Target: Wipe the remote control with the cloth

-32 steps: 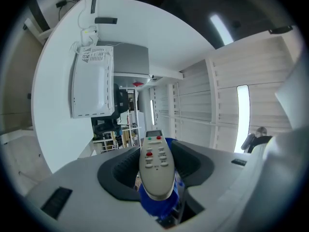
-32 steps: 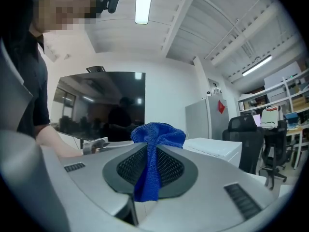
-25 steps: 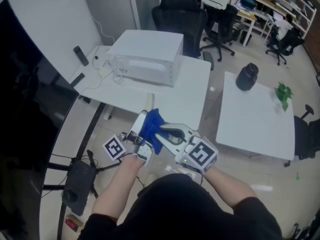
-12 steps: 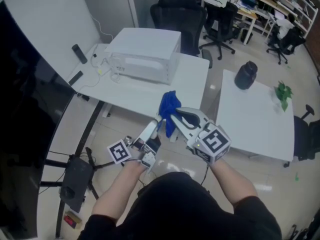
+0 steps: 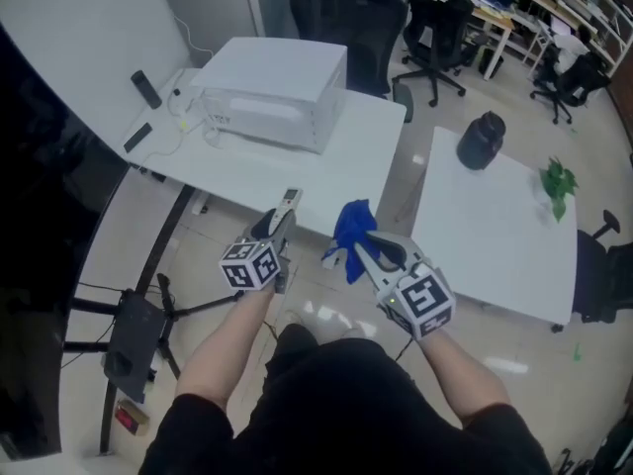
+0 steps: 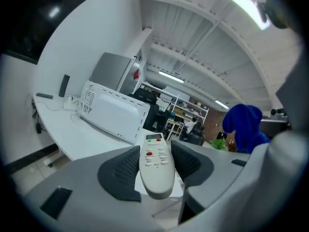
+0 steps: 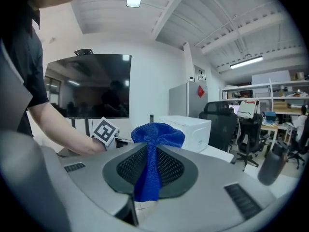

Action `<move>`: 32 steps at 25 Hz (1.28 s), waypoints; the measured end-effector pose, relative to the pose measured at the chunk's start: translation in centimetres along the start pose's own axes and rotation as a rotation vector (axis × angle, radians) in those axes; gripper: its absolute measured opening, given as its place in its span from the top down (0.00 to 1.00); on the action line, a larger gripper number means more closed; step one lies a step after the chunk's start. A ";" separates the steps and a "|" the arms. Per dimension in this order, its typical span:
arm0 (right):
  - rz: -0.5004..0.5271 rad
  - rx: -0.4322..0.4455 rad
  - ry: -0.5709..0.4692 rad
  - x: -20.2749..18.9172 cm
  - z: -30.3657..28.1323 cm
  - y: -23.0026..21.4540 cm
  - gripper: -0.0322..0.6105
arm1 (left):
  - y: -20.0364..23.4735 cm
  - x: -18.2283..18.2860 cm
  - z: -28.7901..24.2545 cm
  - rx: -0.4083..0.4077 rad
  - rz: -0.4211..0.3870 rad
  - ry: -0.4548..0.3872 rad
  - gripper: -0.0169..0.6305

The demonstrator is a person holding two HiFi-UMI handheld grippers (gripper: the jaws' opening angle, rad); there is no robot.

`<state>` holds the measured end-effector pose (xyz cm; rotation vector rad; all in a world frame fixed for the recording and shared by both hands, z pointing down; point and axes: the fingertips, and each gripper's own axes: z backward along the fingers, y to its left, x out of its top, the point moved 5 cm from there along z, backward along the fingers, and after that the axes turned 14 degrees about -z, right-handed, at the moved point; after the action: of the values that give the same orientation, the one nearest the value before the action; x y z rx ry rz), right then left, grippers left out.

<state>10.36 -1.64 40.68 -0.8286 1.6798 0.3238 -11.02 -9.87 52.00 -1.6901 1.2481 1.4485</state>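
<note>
Remote control sits clamped between your left gripper's jaws, near the front edge of the white table. Its red and green buttons show only in the left gripper view; the head view gives just its tip. Your right gripper pinches the blue cloth with narrow jaws. One second ago the cloth lay against the remote; now they are apart.

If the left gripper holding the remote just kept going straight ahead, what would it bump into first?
Probably the white box on the white table: the remote control held by the left gripper aims near the box's right end. Depth is unclear, so it might slip past.
</note>
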 end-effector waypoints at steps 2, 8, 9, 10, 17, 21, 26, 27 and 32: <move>-0.021 -0.016 0.040 -1.2 -0.4 -0.6 0.86 | 0.7 -1.5 -2.4 0.025 -0.081 0.070 0.67; -0.040 -0.063 0.123 -3.7 -3.2 -3.5 0.86 | 4.8 -6.6 -10.0 0.075 -0.269 0.268 0.67; -0.048 -0.074 0.138 -4.0 -3.7 -4.0 0.86 | 5.5 -7.4 -11.0 0.077 -0.287 0.294 0.67; -0.059 -0.087 0.152 -4.2 -4.3 -4.5 0.86 | 6.1 -8.2 -11.9 0.077 -0.300 0.317 0.67; -0.132 -0.156 0.223 -4.6 -8.6 -7.0 0.86 | 7.9 -11.6 -16.0 0.056 -0.329 0.411 0.66; -0.153 -0.166 0.241 -5.3 -9.8 -7.8 0.86 | 8.1 -12.9 -16.5 0.056 -0.367 0.460 0.66; -0.167 -0.174 0.261 -5.9 -11.0 -8.5 0.86 | 8.2 -13.7 -16.2 0.078 -0.400 0.502 0.66; -0.169 -0.177 0.265 -6.1 -11.2 -8.8 0.86 | 8.2 -13.7 -16.2 0.079 -0.392 0.505 0.65; -0.147 -0.197 0.295 -6.9 -13.1 -10.5 0.86 | 7.7 -13.0 -15.2 0.054 -0.375 0.484 0.56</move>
<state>8.30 -14.71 53.08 -1.1868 1.8663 0.2787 -11.26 -22.64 69.22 -2.1745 1.1053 0.8053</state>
